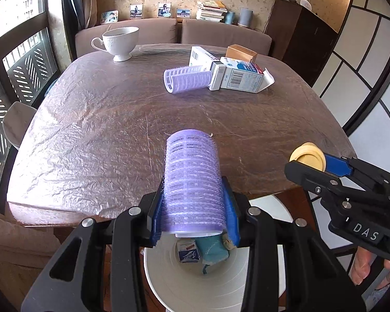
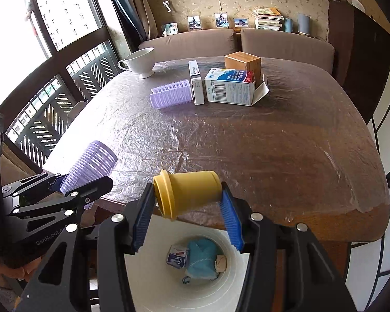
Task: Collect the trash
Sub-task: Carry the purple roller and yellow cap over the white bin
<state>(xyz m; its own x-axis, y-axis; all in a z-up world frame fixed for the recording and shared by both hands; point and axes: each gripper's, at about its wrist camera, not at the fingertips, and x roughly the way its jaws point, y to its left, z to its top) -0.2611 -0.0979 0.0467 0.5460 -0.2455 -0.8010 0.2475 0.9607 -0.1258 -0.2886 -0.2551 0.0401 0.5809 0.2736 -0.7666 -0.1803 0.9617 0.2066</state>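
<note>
Table [image 2: 273, 143] holds boxes [image 2: 230, 88]; jaws grip roller [image 1: 192, 179] and yellow jar [image 2: 188, 193] above bin [image 2: 148, 286].

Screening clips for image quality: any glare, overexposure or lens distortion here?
Left wrist view: table edges bow from fisheye, window light sheens its plastic cover, roller stays sharp. Right wrist view: window blows out white, glare washes the near-left table; yellow cup is sharp.

bin [image 1: 195, 286]: rim cut by bottom edge | box [image 2: 231, 88]: print too small to read
</note>
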